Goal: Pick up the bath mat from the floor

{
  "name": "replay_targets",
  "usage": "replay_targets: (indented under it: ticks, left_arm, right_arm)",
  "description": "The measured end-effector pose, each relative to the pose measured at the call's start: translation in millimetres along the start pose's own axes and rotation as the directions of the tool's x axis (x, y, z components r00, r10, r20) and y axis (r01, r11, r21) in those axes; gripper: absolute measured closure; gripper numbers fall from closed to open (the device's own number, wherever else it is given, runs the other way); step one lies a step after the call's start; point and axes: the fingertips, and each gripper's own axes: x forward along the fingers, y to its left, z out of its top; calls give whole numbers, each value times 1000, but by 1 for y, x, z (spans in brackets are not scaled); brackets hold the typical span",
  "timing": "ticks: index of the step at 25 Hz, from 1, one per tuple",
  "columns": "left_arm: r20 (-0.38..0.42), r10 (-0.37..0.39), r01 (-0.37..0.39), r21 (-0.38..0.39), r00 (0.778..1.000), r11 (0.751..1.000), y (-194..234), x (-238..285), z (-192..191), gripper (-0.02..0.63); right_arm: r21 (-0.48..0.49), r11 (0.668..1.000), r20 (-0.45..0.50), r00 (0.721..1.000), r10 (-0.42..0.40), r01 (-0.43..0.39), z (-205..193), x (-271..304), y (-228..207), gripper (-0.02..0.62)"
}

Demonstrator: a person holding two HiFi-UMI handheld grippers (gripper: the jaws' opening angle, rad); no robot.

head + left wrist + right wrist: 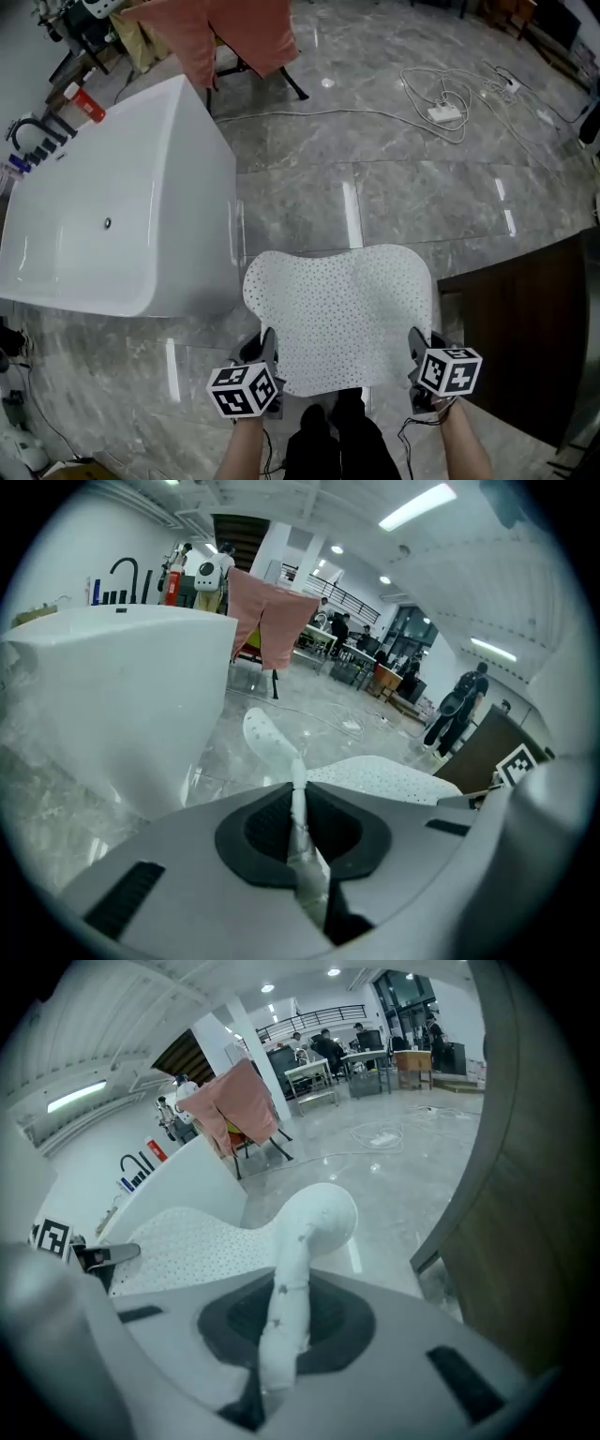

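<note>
At frame centre, the bath mat (342,314) spans both grippers: left gripper (265,354) and right gripper (419,352) each pinch 1 near corner, apparently off the floor.

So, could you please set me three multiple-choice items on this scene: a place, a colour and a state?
1. The bathtub stands on which side of the bath mat? A left B right C beneath
2. The cloth hanging beyond the bathtub is: A blue B pink C green
3. The bath mat is: A flat on the floor B draped over the bathtub C clamped by left gripper and right gripper
Key: A, the tub fills the head view's left; B, its folds are pink; C, both pairs of jaws pinch its edge.
</note>
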Motion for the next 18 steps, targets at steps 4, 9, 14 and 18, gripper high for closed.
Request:
replay_targets:
  ticks: [4, 9, 14, 18]
  left_arm:
    - [32, 1, 0, -10, 999, 1000, -36, -68, 47, 583]
    - [85, -18, 18, 4, 996, 1000, -78, -136, 106, 583]
    - [148, -45, 41, 25, 988, 999, -115, -189, 152, 583]
    - [203, -63, 56, 42, 977, 998, -134, -217, 179, 581]
  right_arm:
    - [-20, 999, 30, 999, 29, -28, 35, -79, 29, 572]
    - [-30, 997, 87, 994, 72, -70, 77, -160, 57, 572]
    - [-35, 993, 156, 981, 114, -110, 113, -219, 79, 572]
    - [-68, 989, 215, 966, 140, -128, 136, -253, 92, 572]
